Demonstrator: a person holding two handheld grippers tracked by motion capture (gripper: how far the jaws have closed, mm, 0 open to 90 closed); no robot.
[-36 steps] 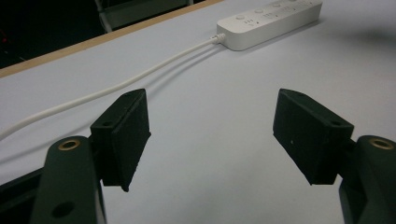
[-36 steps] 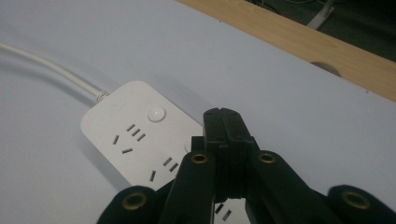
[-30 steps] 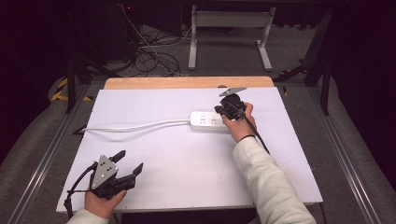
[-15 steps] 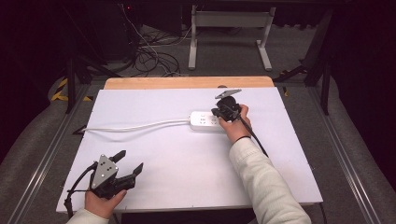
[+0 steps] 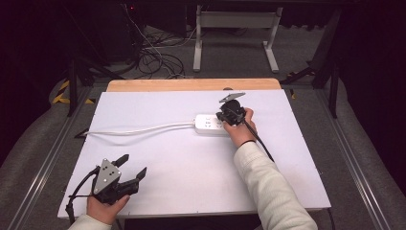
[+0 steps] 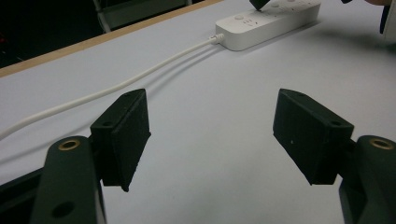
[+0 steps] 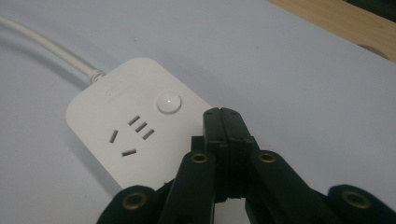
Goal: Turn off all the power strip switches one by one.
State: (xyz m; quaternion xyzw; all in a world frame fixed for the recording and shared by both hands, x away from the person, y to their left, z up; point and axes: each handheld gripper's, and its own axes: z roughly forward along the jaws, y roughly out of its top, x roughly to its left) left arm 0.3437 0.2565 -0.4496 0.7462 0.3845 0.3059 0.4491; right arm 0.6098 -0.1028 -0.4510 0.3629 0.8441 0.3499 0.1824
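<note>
White power strip (image 7: 140,135) lies on the far bench (image 5: 191,158), right gripper (image 7: 226,123), fingers pressed together, poised near its round button (image 7: 168,102), apparently unpressed; left gripper (image 6: 212,135) rests spread, idle.

A power strip (image 5: 209,124) lies on the desk (image 5: 191,158), right of centre toward the far side. Its cord (image 5: 139,129) runs left across the desk. The right gripper (image 5: 229,115) sits over the strip's right end; the left gripper (image 5: 130,167) rests near the near-left corner.
</note>
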